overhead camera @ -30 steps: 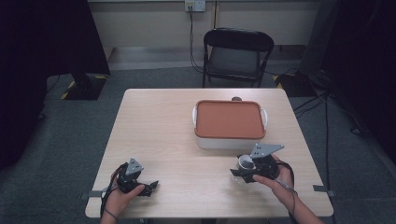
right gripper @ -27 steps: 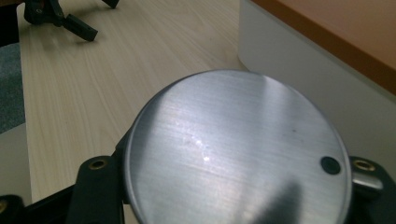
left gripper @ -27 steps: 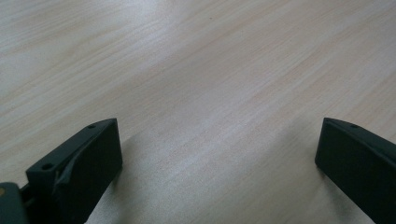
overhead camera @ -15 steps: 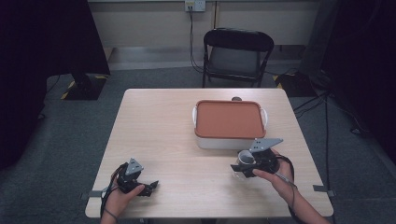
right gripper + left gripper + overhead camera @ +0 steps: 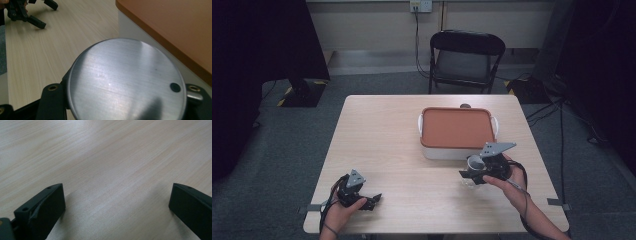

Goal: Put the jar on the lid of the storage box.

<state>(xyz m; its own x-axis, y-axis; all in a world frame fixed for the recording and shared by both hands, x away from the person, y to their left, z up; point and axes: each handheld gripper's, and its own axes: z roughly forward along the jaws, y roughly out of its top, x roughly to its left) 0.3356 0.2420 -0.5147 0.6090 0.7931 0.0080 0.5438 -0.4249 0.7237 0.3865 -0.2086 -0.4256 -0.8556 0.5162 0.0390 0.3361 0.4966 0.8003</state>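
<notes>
- high view: looks from above the person's side, forward and down over the whole table, with the chair and wall beyond.
- left gripper view: rides low and very near the bare wood, looking along its two black jaws, set wide.
- right gripper view: sits right behind a round metal lid, facing across the table; the white box with the orange lid is at right, the left gripper far off, both shared with the high view.
</notes>
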